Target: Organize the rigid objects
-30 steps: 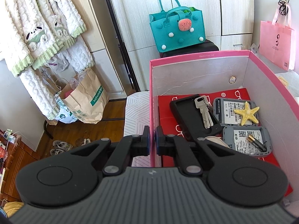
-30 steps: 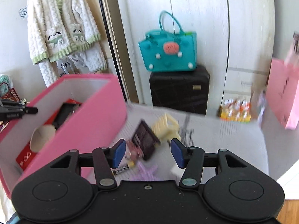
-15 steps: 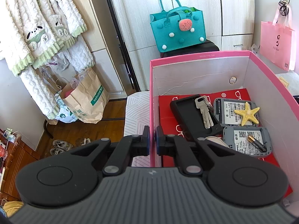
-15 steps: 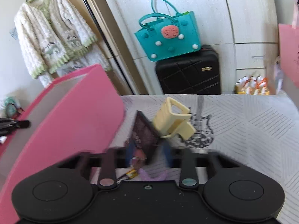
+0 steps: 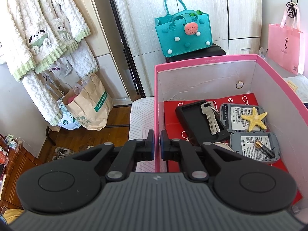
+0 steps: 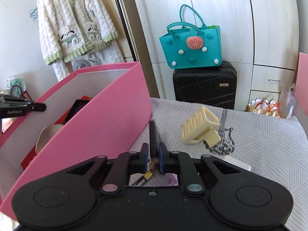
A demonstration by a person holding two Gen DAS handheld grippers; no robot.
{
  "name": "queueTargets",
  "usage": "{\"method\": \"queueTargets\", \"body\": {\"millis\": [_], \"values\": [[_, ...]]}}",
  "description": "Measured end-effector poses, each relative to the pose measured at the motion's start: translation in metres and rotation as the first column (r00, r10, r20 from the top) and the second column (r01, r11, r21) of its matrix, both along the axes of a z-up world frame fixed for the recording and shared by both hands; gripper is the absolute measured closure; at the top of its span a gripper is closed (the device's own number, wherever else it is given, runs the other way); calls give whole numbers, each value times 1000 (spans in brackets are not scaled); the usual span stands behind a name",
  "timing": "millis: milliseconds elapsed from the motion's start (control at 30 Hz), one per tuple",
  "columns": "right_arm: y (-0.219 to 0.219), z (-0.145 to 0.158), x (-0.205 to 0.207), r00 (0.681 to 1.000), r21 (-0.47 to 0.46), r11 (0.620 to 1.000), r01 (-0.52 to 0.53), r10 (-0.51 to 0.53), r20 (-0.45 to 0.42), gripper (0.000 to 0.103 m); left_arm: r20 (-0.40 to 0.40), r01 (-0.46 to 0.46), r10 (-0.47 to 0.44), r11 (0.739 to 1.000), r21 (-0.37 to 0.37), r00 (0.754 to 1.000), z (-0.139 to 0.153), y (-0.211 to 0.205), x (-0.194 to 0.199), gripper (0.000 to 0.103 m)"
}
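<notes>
My right claw (image 6: 153, 156), spread wide a second ago, now pinches the dark flat card (image 6: 153, 138) edge-on, jaws easing apart. My left claw (image 5: 157, 144) stays clamped on the pink box (image 5: 206, 60) wall.

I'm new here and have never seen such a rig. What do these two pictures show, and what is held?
There is no robot here. A person holds a pair of tongs in each hand, and a wide-angle camera on each looks along its fingers. The black shape at the bottom of each picture is that tool. The left tongs are shut on the side wall of a pink box, which holds keys, a starfish, a battery and a black case. The right tongs, beside the box over a patterned cloth, have a dark flat thing on edge between the pads; their jaws are opening slightly. A cream clip lies farther off.
</notes>
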State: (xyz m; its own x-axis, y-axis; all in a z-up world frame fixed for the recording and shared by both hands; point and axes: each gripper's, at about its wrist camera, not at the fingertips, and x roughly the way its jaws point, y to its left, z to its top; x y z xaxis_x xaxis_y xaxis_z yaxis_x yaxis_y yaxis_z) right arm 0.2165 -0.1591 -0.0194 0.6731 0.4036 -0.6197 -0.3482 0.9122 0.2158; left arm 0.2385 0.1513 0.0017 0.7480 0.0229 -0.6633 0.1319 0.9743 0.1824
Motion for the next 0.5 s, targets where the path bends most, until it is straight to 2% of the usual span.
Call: {"method": "queueTargets", "body": {"millis": [100,233,300,500], "values": [[5,-3,6,1000,-38,999,-5,6,20,80,0,0,0,1000,-1,1000,0,0,0,97],[10,-11,15,1000,-58,998,-5,5,5,78,0,0,0,1000,-2,1000,0,0,0,98],[9,-13,16,1000,-50,999,5,-5,-3,93,0,0,0,1000,1,1000,0,0,0,98],[7,3,7,998,-91,996,24,-20,54,93,4,0,0,1000,0,1000,0,1,0,98]]}}
